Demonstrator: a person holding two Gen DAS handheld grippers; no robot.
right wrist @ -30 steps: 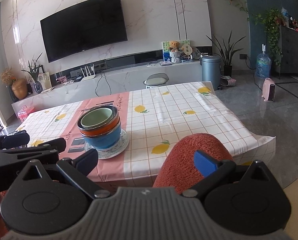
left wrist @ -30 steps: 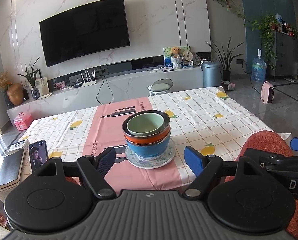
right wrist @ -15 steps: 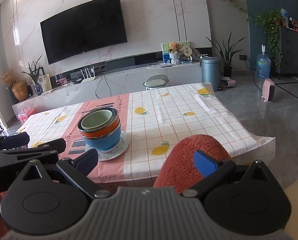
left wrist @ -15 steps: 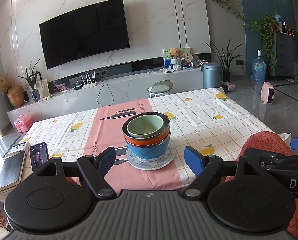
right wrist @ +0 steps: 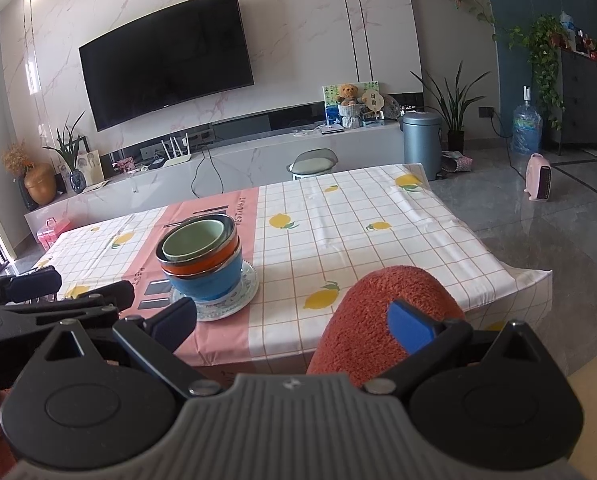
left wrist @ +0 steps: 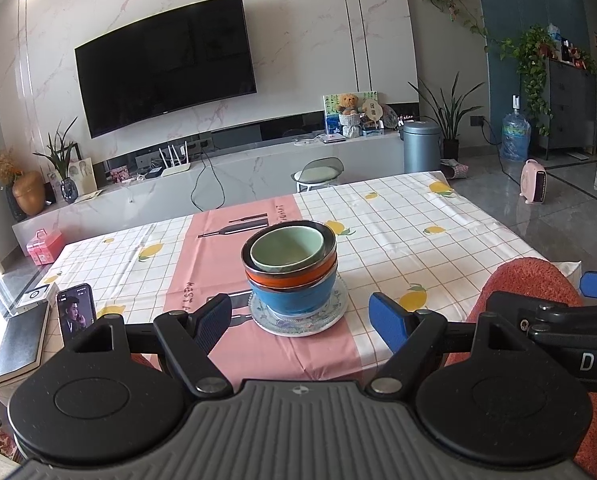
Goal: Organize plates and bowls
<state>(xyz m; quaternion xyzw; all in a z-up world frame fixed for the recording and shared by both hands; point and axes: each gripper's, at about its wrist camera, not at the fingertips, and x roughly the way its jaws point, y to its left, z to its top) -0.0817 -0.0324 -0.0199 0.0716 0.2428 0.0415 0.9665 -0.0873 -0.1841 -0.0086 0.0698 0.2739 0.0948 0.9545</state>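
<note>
Bare tablecloth point(left wrist: 398, 232) around bowl stack point(left wrist: 290, 268), phone point(left wrist: 76, 312) left edge

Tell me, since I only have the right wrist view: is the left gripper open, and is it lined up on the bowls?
Observer: The left gripper is open and empty; the stack of bowls on its plate sits ahead, centred in its opening.
Operator: Is there anything on the left side of the table that I can't see?
Observer: A phone stands upright at the left edge, screen lit.
Operator: Anything else there?
Observer: A black notebook lies just left of the phone.
</note>
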